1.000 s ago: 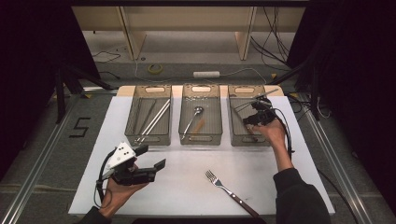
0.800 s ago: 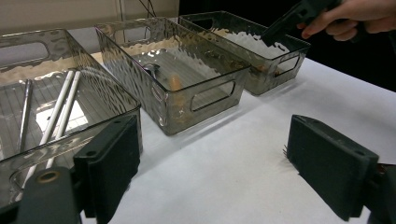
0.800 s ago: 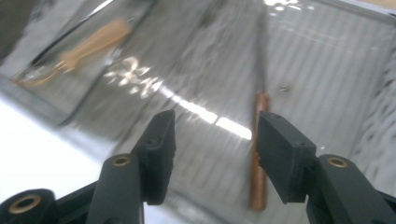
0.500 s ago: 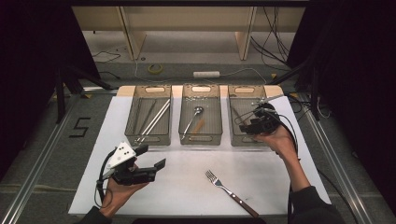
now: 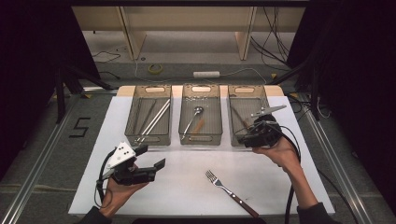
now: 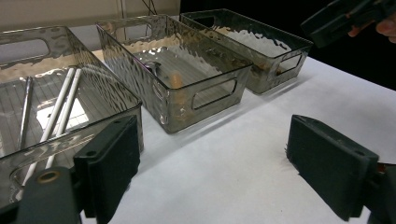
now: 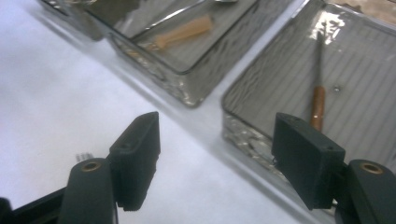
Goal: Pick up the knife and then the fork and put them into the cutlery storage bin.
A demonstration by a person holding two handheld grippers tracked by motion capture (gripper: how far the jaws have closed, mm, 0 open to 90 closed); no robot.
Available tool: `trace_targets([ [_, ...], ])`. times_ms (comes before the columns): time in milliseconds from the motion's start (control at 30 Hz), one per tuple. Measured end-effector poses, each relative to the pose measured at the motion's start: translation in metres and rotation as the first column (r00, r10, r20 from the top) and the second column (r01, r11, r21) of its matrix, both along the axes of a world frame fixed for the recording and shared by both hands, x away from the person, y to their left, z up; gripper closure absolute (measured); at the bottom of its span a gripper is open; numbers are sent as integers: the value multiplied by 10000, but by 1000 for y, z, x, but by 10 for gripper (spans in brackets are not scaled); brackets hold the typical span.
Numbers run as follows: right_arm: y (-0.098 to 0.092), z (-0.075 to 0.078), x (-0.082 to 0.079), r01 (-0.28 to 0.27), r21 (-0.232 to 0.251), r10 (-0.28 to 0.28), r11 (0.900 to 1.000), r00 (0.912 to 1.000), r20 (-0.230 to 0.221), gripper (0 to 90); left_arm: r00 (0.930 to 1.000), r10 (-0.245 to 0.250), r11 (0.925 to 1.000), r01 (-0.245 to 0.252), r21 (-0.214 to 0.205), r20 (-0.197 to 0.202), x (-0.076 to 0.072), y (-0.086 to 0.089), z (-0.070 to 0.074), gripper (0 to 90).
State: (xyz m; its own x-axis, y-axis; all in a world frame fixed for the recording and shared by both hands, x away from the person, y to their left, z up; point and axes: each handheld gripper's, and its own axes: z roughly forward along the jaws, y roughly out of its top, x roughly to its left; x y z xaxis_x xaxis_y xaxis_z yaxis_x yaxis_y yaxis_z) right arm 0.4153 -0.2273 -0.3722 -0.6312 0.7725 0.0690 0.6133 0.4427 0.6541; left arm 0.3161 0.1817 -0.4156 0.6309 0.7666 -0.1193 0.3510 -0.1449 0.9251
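Right gripper (image 5: 247, 138): jaws wide, nothing between them, and they have just been opening. It sits over the near rim of the right bin (image 5: 233, 122); in the right gripper view its pads (image 7: 140, 144) frame that bin's near corner and the bare white mat (image 5: 187, 186). Inside the right bin lies a slim utensil with a brown handle (image 7: 318, 106), resting flat on the ribbed floor, clear of the jaws (its working end is too blurred to tell).

Left gripper (image 5: 147, 163): jaws wide, empty, low over the mat, in front of the left bin (image 5: 135, 116) and well apart from the right bin. Its pads (image 6: 112, 158) straddle bare mat, with the left bin's near wall just beyond the left pad.

Fork (image 5: 231, 192) with a brown handle lies on the mat, in front of the right bin and to its left, tines toward the bins, between the two hands, touched by neither.

Middle bin (image 5: 187, 122), just left of the right bin, holds a spoon (image 5: 194, 116) and a short wooden-handled piece (image 5: 200, 124). The left bin holds long thin rods (image 5: 154, 120), pale and metal.

Writing: one black "5" marked on the grey floor (image 5: 80, 127), far left of the right bin. No brands or labels readable on bins or grippers

Nothing obstructs the fork; the bin walls are the nearest obstacle to both grippers
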Motion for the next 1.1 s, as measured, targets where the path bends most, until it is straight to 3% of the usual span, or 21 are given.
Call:
trace_targets([
  [100,2,-1,-9,-198,187,197,9996,9998,70,337,10000,11,10000,-11,2,6,0,0,0,170],
  [367,8,-3,-23,-610,133,611,9980,9981,-82,334,10000,-50,10000,50,33,40,-1,-1,0,170],
  [1100,25,-21,-50,-1629,-587,1578,9849,9840,-822,291,10000,-56,10000,56,-11,62,-2,0,1,170],
])
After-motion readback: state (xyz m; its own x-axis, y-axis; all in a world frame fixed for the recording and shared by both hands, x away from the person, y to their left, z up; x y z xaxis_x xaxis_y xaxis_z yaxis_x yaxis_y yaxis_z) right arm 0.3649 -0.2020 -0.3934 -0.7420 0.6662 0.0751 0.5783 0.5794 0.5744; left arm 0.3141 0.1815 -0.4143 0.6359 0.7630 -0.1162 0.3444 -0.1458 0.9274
